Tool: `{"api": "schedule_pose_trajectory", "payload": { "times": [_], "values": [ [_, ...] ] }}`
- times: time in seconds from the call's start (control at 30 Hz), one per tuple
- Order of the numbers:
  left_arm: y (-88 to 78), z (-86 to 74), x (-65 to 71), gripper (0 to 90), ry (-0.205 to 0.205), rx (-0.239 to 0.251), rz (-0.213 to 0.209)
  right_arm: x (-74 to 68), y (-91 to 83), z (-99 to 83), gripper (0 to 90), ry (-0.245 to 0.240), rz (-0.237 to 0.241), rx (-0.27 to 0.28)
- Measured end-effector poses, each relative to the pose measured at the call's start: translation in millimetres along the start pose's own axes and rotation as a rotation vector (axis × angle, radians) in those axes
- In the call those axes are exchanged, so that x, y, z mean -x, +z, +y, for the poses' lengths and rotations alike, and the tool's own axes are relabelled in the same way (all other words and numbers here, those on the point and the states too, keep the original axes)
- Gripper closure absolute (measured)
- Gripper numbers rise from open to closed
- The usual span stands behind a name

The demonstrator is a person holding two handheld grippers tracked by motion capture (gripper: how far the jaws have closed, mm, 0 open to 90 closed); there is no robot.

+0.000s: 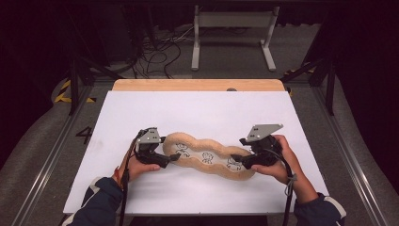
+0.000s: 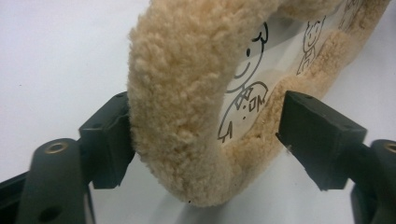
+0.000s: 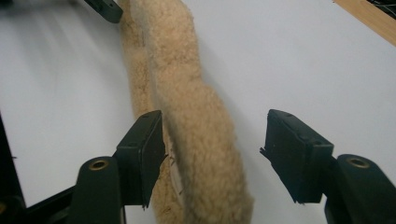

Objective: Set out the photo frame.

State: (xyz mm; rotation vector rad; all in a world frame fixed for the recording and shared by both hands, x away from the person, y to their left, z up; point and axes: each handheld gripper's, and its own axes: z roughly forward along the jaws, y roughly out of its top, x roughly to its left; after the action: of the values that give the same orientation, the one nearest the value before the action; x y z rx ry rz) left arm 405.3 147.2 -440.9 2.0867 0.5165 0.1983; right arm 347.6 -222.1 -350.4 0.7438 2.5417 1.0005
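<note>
- High view first: the fluffy tan pouch (image 1: 209,155) lies flat near the middle of your white worktop (image 1: 197,113). It is long and bumpy, with a see-through middle that has little drawings on it.
- Your left gripper (image 1: 175,157) sits at the left end of the pouch. Your right gripper (image 1: 236,165) sits at the right end. One at each end makes sense, I think, so you can lift or stretch the long pouch without it sagging.
- Left gripper view: the fluffy rim of the pouch (image 2: 187,107) stands between the two black jaws. One jaw touches the fluff. The other jaw is apart from it, over the drawn-on part. So this gripper is released, not yet squeezing.
- Right gripper view: the pouch (image 3: 196,126) runs away from you, up the picture. One jaw is just beside the fluff, the other is well apart from it. This gripper is released too.
- Both ends are lined up inside the jaws, so I think squeezing comes next.
- Take care: the fluff is soft and thick, so a light pinch may slip off.
</note>
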Motion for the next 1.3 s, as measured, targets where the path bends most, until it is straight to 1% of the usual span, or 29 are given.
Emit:
{"api": "schedule_pose_trajectory", "payload": {
  "times": [0.07,0.1,0.13,0.17,0.2,0.23,0.27,0.33,0.4,0.47,0.5,0.53,0.57,0.6,0.63,0.67,0.73,0.77,0.87,1.0,1.07,1.1,1.3],
  "values": [
    [-0.3,0.7,1.0,26.4,0.006,-0.005,0.014,-1.6,-4.6,-10.3,37.3,0.025,-0.033,0.025],
    [-0.3,0.8,1.1,27.8,0.006,-0.004,0.012,-1.7,-5.9,-15.0,36.8,0.036,-0.039,0.033],
    [-0.3,0.8,1.4,28.6,0.002,-0.003,0.009,-2.2,-6.9,-18.4,36.4,0.041,-0.047,0.034],
    [-0.9,0.9,0.8,29.4,0.009,-0.003,0.011,-3.1,-8.1,-22.6,35.8,0.047,-0.062,0.039],
    [-0.9,0.9,0.8,30.7,0.009,-0.003,0.011,-3.1,-8.1,-22.6,35.8,0.047,-0.062,0.039],
    [-1.6,0.7,-0.1,32.0,0.005,0.000,0.008,-4.1,-11.1,-31.2,34.6,0.068,-0.071,0.062],
    [-2.3,0.8,-0.5,33.1,0.007,0.002,0.015,-4.2,-12.3,-34.7,34.6,0.081,-0.080,0.081],
    [-4.4,1.3,-0.3,35.5,0.011,0.005,0.019,-4.5,-13.5,-41.7,36.0,0.113,-0.075,0.111],
    [-6.0,1.6,-0.3,37.7,0.015,0.009,0.022,-4.8,-13.6,-44.3,36.2,0.121,-0.080,0.118],
    [-8.5,1.8,-0.3,38.5,0.023,0.013,0.028,-5.4,-13.0,-51.8,37.7,0.143,-0.098,0.132],
    [-9.4,1.6,-0.3,39.6,0.023,0.013,0.035,-4.8,-12.8,-56.5,38.1,0.164,-0.097,0.143],
    [-9.4,1.6,-0.3,42.4,0.023,0.013,0.035,-4.8,-12.8,-56.5,38.1,0.164,-0.097,0.143],
    [-9.8,1.5,-0.6,42.4,0.025,0.013,0.036,-5.1,-12.7,-61.9,39.8,0.198,-0.092,0.168],
    [-10.1,1.3,-0.5,42.9,0.024,0.013,0.037,-5.7,-12.4,-64.9,40.5,0.209,-0.090,0.181],
    [-10.4,1.3,-0.4,44.0,0.025,0.012,0.041,-7.2,-11.4,-68.3,41.6,0.219,-0.097,0.186],
    [-10.9,1.2,-0.5,45.5,0.023,0.012,0.046,-8.3,-10.7,-70.1,42.7,0.221,-0.101,0.189],
    [-12.0,0.4,-0.8,47.9,0.020,0.015,0.045,-11.3,-9.4,-75.4,47.8,0.222,-0.109,0.205],
    [-12.5,0.1,-0.7,48.3,0.019,0.017,0.042,-12.7,-8.4,-78.4,50.4,0.231,-0.104,0.216],
    [-13.9,-0.8,-0.5,47.6,0.021,0.019,0.036,-16.4,-4.6,-84.4,53.1,0.229,-0.117,0.213],
    [-16.4,-2.5,1.2,48.4,0.024,0.018,0.041,-19.1,-3.0,-89.5,58.9,0.241,-0.118,0.237],
    [-16.8,-2.7,1.3,50.0,0.024,0.018,0.040,-20.0,-2.3,-90.3,60.0,0.238,-0.123,0.238],
    [-17.5,-3.4,1.7,50.7,0.027,0.017,0.044,-20.7,-1.6,-90.4,61.6,0.239,-0.133,0.243],
    [-19.2,-5.3,3.2,56.9,0.026,0.018,0.058,-19.8,1.3,-90.1,62.9,0.238,-0.145,0.244]
  ]
}}
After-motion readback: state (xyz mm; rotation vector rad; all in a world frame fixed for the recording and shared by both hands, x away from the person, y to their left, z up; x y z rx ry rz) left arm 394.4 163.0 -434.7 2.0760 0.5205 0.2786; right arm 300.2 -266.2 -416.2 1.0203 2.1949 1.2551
